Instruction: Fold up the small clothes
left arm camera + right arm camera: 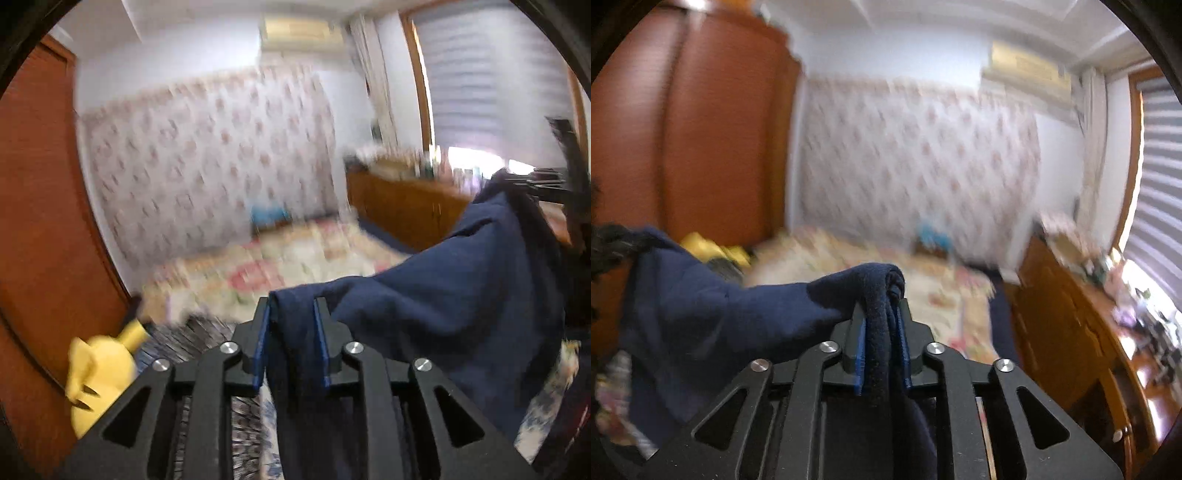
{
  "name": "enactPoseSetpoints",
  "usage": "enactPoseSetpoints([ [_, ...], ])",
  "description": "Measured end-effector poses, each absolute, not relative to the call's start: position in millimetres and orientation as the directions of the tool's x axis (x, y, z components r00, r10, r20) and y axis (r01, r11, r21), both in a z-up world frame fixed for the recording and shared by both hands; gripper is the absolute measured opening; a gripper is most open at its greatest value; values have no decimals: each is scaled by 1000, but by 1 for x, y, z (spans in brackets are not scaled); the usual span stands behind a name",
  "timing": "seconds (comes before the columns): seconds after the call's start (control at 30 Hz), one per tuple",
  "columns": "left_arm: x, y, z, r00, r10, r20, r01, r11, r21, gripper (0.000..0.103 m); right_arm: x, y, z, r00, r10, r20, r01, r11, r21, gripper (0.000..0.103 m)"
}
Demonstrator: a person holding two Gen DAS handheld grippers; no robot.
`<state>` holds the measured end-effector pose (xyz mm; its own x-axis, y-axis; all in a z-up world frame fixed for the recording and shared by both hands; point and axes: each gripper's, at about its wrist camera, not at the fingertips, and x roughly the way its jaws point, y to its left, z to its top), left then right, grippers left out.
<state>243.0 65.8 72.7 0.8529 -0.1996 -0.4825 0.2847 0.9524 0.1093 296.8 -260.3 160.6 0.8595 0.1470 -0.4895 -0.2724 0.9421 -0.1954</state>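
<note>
A navy blue garment (pixel 443 295) hangs in the air between my two grippers. My left gripper (pixel 291 306) is shut on one edge of it; the cloth stretches away to the right. My right gripper (pixel 881 310) is shut on a bunched edge of the same garment (pixel 720 314), which stretches away to the left. In the left wrist view the other gripper shows dimly at the far right (pixel 554 181). Both views are blurred by motion.
A bed with a floral cover (pixel 277 266) lies below and ahead. A yellow plush toy (pixel 103 369) sits at the left by an orange-brown wardrobe (pixel 683 129). A wooden dresser (pixel 1071 314) with clutter stands at the right under a window.
</note>
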Motion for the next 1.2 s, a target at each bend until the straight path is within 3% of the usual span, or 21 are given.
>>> enactPoseSetpoints([
  [0.07, 259, 60, 37, 808, -222, -546, 318, 944, 88, 21, 339, -269, 104, 802, 77, -593, -219, 961, -171, 25],
  [0.17, 249, 54, 3, 761, -259, -595, 363, 930, 60, 41, 344, -282, 56, 763, 96, -639, -220, 968, -118, 26],
  [0.37, 220, 51, -27, 725, -239, -646, 338, 941, 31, 54, 315, -305, 15, 727, 114, -677, -247, 964, -104, 42],
  [0.8, 180, 45, -94, 632, -209, -747, 284, 958, -28, 56, 256, -343, -31, 663, 191, -724, -235, 971, 40, 47],
  [1.07, 182, 38, -105, 625, -200, -754, 272, 962, -30, 57, 253, -345, -55, 632, 194, -751, -202, 976, 83, 47],
  [1.2, 185, 38, -106, 620, -205, -758, 281, 959, -29, 62, 251, -339, -56, 634, 203, -746, -210, 974, 87, 47],
])
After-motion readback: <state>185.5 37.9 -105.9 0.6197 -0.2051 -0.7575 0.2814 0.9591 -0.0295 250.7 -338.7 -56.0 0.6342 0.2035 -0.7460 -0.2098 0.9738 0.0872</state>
